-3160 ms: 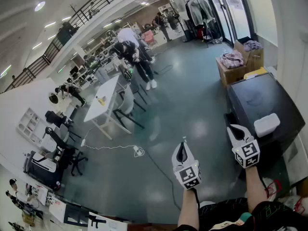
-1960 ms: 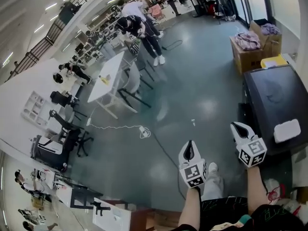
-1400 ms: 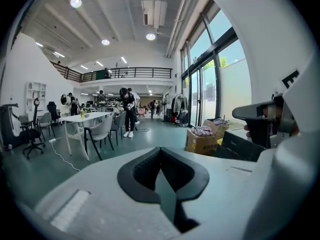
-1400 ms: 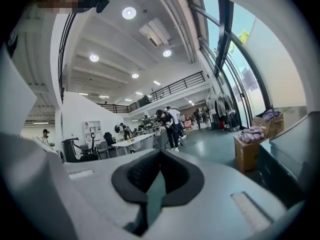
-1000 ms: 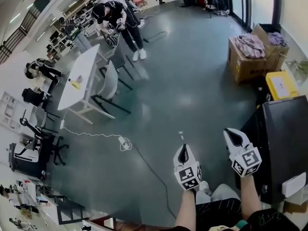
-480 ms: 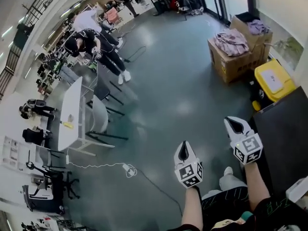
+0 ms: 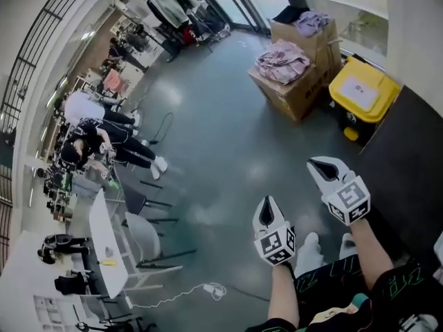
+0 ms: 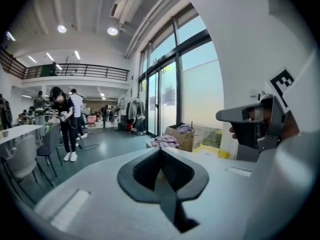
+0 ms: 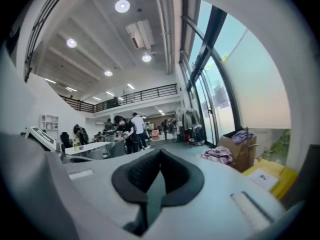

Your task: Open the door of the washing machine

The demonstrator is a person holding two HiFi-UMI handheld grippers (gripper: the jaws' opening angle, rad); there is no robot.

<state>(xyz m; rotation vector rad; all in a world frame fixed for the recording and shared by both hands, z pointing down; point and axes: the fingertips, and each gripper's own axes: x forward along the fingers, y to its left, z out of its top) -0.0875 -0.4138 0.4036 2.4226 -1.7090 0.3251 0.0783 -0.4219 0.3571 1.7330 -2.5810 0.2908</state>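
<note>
The grey hall floor (image 7: 221, 116) spreads ahead of both tongs, with a white tabletop (image 7: 104, 247) far off to the left. A dark, flat-topped unit (image 7: 415, 144) lies just right of the right tongs (image 7: 320, 165). It may be the washing machine, but no door shows in any view. Cardboard boxes (image 7: 294, 92) of clothes and a yellow bin (image 7: 363, 88) stand ahead of the right tongs. The left tongs (image 7: 267, 202) hang beside the right. Both pairs are pressed together, pinching nothing. Reaching in like that would likely knock the door rather than catch it, and the right pair could clip the unit's edge.
</note>
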